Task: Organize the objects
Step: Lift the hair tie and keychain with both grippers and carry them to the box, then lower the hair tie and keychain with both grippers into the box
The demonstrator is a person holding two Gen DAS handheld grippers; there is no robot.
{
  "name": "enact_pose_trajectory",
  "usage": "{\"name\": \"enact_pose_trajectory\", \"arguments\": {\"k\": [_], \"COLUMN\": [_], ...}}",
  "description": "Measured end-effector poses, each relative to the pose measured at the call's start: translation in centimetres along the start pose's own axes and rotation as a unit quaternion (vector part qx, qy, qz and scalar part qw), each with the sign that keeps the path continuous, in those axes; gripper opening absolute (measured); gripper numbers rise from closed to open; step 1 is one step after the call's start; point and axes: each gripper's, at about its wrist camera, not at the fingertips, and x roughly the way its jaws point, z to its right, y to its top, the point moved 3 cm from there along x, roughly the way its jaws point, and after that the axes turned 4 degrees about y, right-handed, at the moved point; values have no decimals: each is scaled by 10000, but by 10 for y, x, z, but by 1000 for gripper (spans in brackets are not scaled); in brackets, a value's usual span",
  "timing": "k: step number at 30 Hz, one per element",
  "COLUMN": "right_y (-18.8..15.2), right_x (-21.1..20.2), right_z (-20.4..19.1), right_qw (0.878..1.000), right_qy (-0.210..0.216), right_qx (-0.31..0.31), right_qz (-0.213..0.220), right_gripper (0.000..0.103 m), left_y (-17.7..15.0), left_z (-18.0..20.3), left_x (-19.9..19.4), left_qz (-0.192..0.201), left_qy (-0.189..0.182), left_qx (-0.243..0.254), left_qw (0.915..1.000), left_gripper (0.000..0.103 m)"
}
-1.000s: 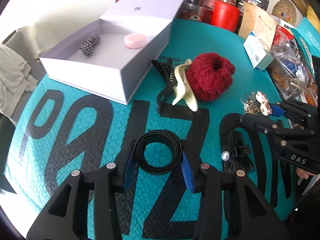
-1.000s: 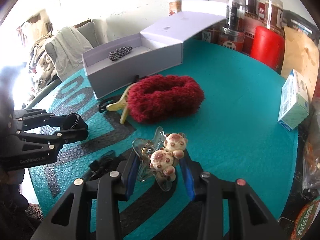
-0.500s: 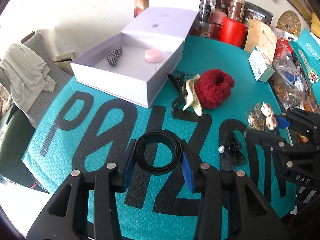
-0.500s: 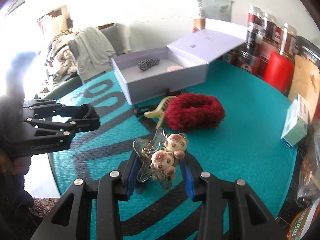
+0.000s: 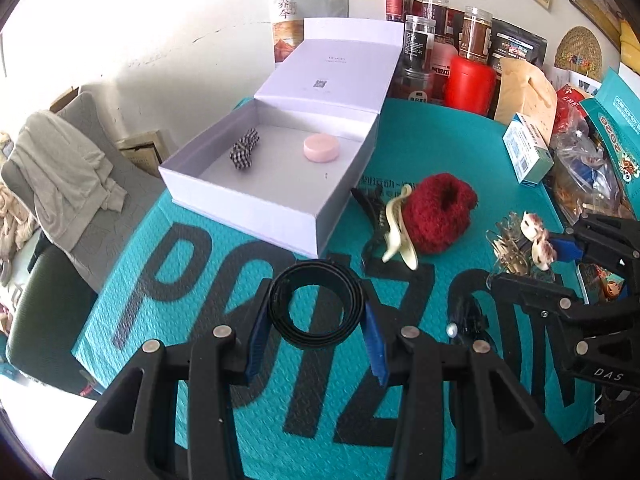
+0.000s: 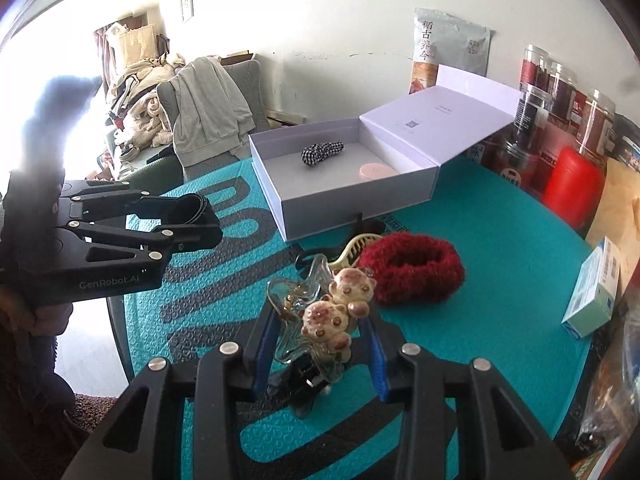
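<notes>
My left gripper (image 5: 316,316) is shut on a coiled black band (image 5: 318,305), held above the teal mat. My right gripper (image 6: 320,340) is shut on a clear star-shaped hair clip with two bear charms (image 6: 324,316); it shows too at the right of the left wrist view (image 5: 532,240). An open white box (image 5: 276,168) stands behind, holding a checked scrunchie (image 5: 245,148) and a pink round case (image 5: 321,147). On the mat lie a red fuzzy scrunchie (image 5: 440,210), a cream claw clip (image 5: 396,226), a black claw clip (image 5: 374,216) and a black bow with a pearl (image 5: 468,316).
Jars (image 5: 432,12), a red canister (image 5: 470,82), a brown paper bag (image 5: 524,88), a small teal carton (image 5: 528,152) and snack packets (image 5: 580,176) crowd the table's far and right edges. A chair draped with a grey garment (image 5: 68,164) stands at the left.
Both grippers have risen with their loads, so more of the table, box and wall shows. The right gripper has rolled a little. Nothing was let go.
</notes>
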Motion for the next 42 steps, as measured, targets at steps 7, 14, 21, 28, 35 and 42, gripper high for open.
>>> {"name": "enact_pose_trajectory", "arguments": {"k": [7, 14, 21, 28, 35, 42], "right_y": [30, 61, 88, 113, 134, 151], "right_x": [8, 16, 29, 48, 74, 106], "right_z": [11, 21, 30, 39, 48, 60], "right_qw": [9999, 9996, 9991, 9987, 9984, 9984], "right_qy": [-44, 9, 94, 165, 232, 308], "right_qx": [-147, -237, -351, -438, -470, -461], "right_qz": [46, 140, 215, 218, 192, 114], "right_gripper": [40, 40, 39, 40, 40, 39], "left_y": [34, 61, 88, 117, 139, 161], "left_z": [-7, -17, -27, -42, -60, -77], "left_x": [15, 34, 52, 73, 102, 136], "left_qz": [44, 10, 16, 42, -4, -19], "left_qy": [-59, -107, -62, -29, -6, 93], "left_qx": [177, 176, 157, 99, 21, -23], "left_qw": [9998, 9998, 9999, 9999, 10000, 10000], "left_gripper": [39, 39, 39, 39, 39, 39]}}
